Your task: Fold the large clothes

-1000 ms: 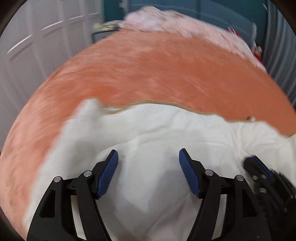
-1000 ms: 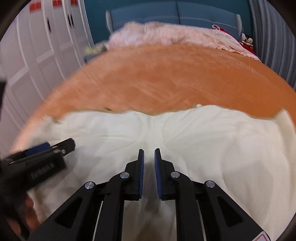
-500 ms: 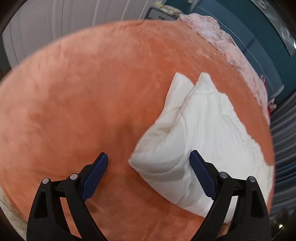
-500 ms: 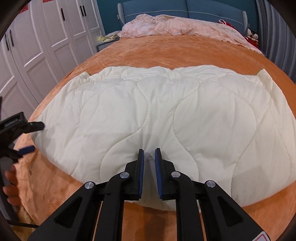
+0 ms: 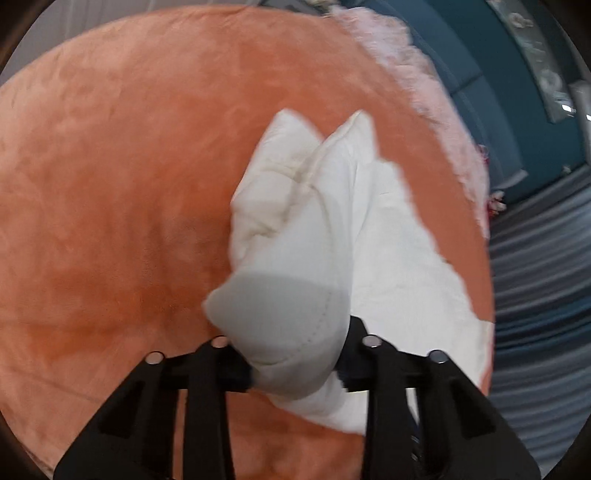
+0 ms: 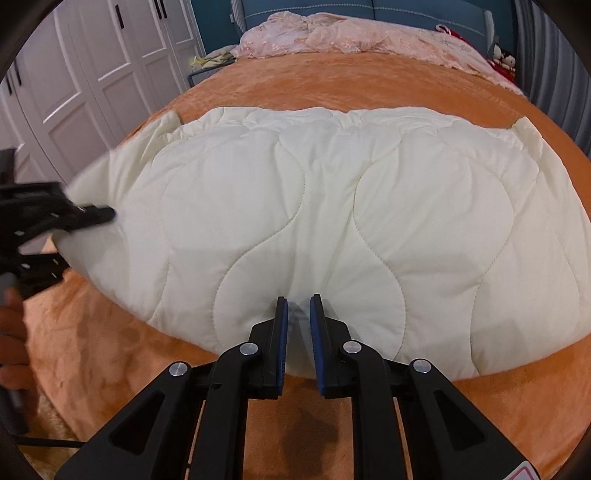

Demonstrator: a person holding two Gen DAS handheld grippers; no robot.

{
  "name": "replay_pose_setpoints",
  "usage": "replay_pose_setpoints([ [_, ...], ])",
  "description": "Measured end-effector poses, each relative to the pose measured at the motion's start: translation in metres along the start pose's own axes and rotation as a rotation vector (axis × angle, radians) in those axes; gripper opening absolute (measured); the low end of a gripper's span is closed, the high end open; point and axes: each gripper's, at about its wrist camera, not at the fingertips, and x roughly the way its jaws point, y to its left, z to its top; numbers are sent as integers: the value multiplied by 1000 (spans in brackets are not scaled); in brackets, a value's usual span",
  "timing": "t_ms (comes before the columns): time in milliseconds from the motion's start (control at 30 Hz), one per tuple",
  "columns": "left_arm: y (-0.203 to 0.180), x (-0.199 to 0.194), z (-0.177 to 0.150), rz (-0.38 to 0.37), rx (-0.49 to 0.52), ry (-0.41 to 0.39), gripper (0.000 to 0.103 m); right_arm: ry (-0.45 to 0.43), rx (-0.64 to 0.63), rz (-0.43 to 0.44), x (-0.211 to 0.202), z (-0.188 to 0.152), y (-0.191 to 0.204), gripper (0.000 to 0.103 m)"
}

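Note:
A cream quilted comforter [image 6: 332, 206] lies folded across the orange bedspread [image 6: 332, 81]. In the left wrist view its near left corner [image 5: 288, 317] bulges up between the fingers of my left gripper [image 5: 295, 354]. The jaws are closing and pinch the fabric, which hides the pads. In the right wrist view that same left gripper [image 6: 92, 214] bites the comforter's left edge. My right gripper [image 6: 298, 306] hovers at the comforter's near edge, jaws almost together with a narrow gap and nothing between them.
A crumpled pink lace cover [image 6: 351, 33] lies at the bed's head against a blue headboard [image 6: 406, 11]. White wardrobe doors [image 6: 92, 74] stand to the left, grey curtains [image 5: 535, 295] to the right. A person's hand [image 6: 11, 332] holds the left tool.
The left gripper swung from over the comforter to its left corner, stood wide open around it, and has now closed on it. The right gripper drew back to the near edge.

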Motion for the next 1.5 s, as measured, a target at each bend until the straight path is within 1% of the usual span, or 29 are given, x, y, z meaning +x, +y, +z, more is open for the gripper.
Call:
replay_pose_setpoints([
  [100, -9, -35, -9, -57, 46, -9, 22, 6, -13, 20, -11, -8, 0, 15],
  [200, -7, -71, -20, -71, 83, -20, 19, 13, -32, 63, -23, -21, 9, 15],
  [233, -4, -79, -20, -67, 85, -25, 19, 14, -48, 88, -29, -27, 17, 15],
  [333, 5, -110, -20, -26, 109, -74, 19, 21, -101, 159, -40, -37, 42, 14],
  [433, 11, -131, -11, 19, 124, -117, 19, 23, -134, 193, -41, -41, 62, 13],
  [500, 7, -133, -6, 29, 138, -123, 19, 42, -161, 201, -33, -42, 75, 13],
  [567, -7, -133, -10, 13, 162, -121, 19, 42, -196, 172, -29, -41, 82, 13],
  [600, -22, -133, -14, 5, 192, -132, 19, 40, -200, 173, -31, -41, 82, 13],
  [667, -53, -134, -23, -16, 264, -145, 19, 36, -178, 215, -45, -42, 73, 13],
  [733, -88, -128, -33, -62, 325, -144, 19, 9, -164, 226, -66, -46, 59, 13],
  [767, -110, -122, -41, -95, 362, -132, 19, -6, -166, 220, -73, -48, 53, 13],
  [833, -139, -110, -52, -127, 412, -104, 18, -47, -173, 187, -97, -58, 32, 14],
  [867, -159, -99, -63, -142, 454, -79, 18, -56, -170, 173, -104, -60, 24, 14],
  [933, -183, -85, -80, -155, 506, -47, 18, -74, -148, 145, -120, -67, 1, 14],
  [967, -195, -76, -89, -162, 530, -26, 18, -79, -135, 137, -120, -62, -5, 14],
  [1000, -210, -61, -102, -167, 563, 4, 18, -83, -118, 131, -124, -64, -14, 16],
  [1033, -217, -53, -110, -166, 575, 20, 18, -81, -95, 122, -127, -67, -24, 20],
  [1133, -235, -10, -139, -110, 629, 106, 19, -69, -51, 102, -129, -78, -40, 24],
  [1167, -237, -1, -144, -93, 639, 124, 23, -60, -35, 94, -129, -82, -46, 24],
  [1200, -237, 11, -156, -71, 656, 155, 25, -57, -23, 87, -128, -84, -50, 24],
  [1267, -233, 12, -164, -60, 672, 161, 40, -60, 2, 73, -130, -88, -57, 29],
  [1300, -232, 1, -165, -86, 667, 146, 47, -74, 18, 66, -132, -87, -61, 34],
  [1333, -229, -11, -163, -122, 653, 134, 65, -86, 25, 63, -135, -85, -63, 37],
  [1367, -225, -27, -157, -153, 622, 113, 79, -116, 33, 56, -141, -81, -66, 38],
  [1400, -222, -39, -156, -171, 597, 87, 82, -133, 32, 52, -145, -77, -68, 41],
  [1467, -216, -67, -143, -195, 554, 29, 83, -192, 12, 27, -155, -64, -69, 46],
  [1500, -210, -79, -134, -187, 544, -5, 83, -219, 4, 16, -159, -58, -70, 49],
])
